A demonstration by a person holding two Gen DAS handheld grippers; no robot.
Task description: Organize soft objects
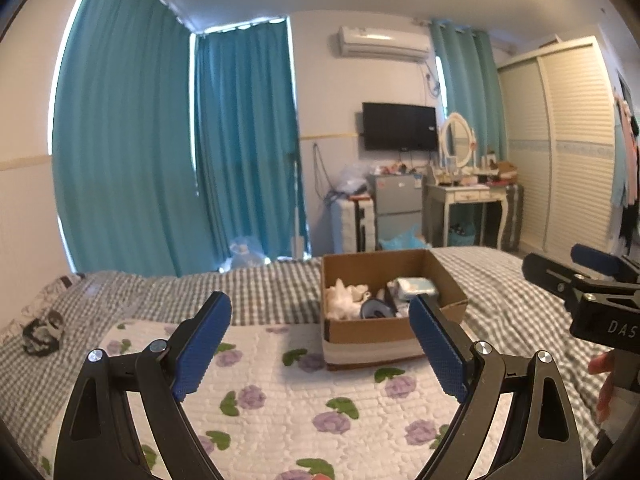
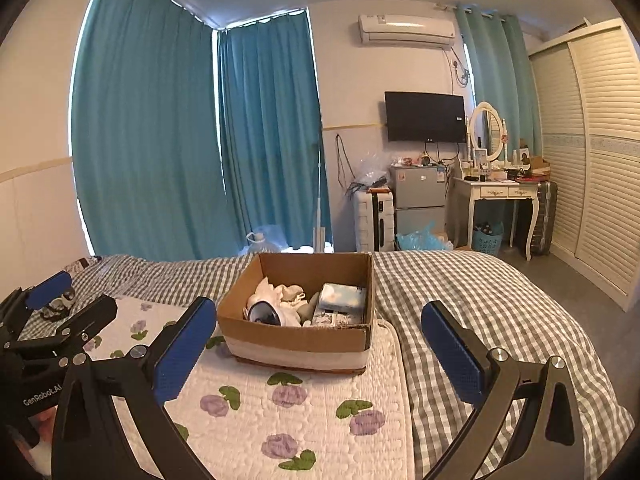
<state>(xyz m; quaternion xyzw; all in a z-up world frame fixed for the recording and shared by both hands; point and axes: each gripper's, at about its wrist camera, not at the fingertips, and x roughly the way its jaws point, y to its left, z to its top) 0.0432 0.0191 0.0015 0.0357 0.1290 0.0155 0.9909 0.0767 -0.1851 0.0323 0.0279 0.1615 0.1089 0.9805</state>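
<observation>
I am taking the cardboard box (image 2: 296,330) as my landmark, sitting open-topped on the bed. Far to its left, a small black-and-white soft bundle (image 1: 43,332) is lying on the grey checked bedspread (image 1: 256,292), well apart from the box. Nearer, the box is resting on the far end of a white quilted pad (image 2: 280,412) printed with purple flowers.

I am holding my left gripper (image 1: 318,342) out over that pad, short of the box's left front corner, with its blue-padded fingers (image 1: 204,344) spread wide and nothing between them. Inside the box, crumpled white cloth (image 2: 276,292) is filling the left half, a rounded white and dark blue thing (image 2: 264,314) is lying at the front, and a pale blue flat pack (image 2: 344,296) is sitting to the right.

My right gripper (image 2: 318,354) is hanging just in front of the box, jaws likewise gaping and holding nothing, its right finger over the checked cover to the box's right.

The right wrist view is looking straight into the box and showing its contents clearly, plus the pad's right edge beside it. The left wrist view alone is showing the black-and-white bundle unobstructed, and a fingertip of my right hand (image 1: 604,384) behind that gripper's body.
</observation>
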